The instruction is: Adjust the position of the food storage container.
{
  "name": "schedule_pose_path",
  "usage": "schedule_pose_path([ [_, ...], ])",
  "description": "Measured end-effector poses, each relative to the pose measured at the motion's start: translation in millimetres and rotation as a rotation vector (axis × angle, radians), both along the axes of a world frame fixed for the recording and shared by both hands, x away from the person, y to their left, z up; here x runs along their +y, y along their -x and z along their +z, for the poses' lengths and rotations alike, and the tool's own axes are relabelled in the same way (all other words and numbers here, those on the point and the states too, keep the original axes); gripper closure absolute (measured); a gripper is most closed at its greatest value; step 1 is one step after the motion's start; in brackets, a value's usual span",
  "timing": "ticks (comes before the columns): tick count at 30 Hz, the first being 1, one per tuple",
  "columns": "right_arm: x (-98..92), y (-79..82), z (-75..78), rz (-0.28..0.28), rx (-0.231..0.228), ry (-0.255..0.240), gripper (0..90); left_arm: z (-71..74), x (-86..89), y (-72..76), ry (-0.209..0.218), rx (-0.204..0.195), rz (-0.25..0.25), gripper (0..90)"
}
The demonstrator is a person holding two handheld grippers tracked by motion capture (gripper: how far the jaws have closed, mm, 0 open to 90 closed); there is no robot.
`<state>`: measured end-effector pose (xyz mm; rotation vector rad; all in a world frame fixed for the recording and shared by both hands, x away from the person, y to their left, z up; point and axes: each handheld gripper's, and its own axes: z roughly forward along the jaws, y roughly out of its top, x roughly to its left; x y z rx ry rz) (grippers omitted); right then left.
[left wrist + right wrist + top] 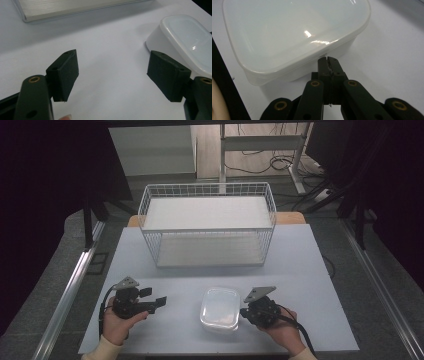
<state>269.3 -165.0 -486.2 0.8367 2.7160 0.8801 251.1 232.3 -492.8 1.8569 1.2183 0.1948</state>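
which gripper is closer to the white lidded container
Right. The right gripper has its shut jaws at the container wall, just under the lid rim. The left gripper is open, with the container off to its side.

We're in a lab or test rig here, not a home. A plain pale table (300,270) sits boxed in by black curtains (45,185) left and right. Metal rails (67,295) run along the grey floor on both sides. At the far end, loose cables (280,162) snake around a metal desk frame (260,142).
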Motion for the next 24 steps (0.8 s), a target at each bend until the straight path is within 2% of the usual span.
schedule_pose_path([
  [13, 30.8, -18.3, 2.1, 0.042, -0.011, 0.000, 89.7, 0.4, 2.5, -0.1, 0.002, -0.002, 0.005, 24.8],
  [24, 48.5, -28.3, 2.0, 0.063, -0.012, -0.005, 89.7, 1.0, 2.4, -0.1, 0.008, 0.000, 0.006, 24.8],
])
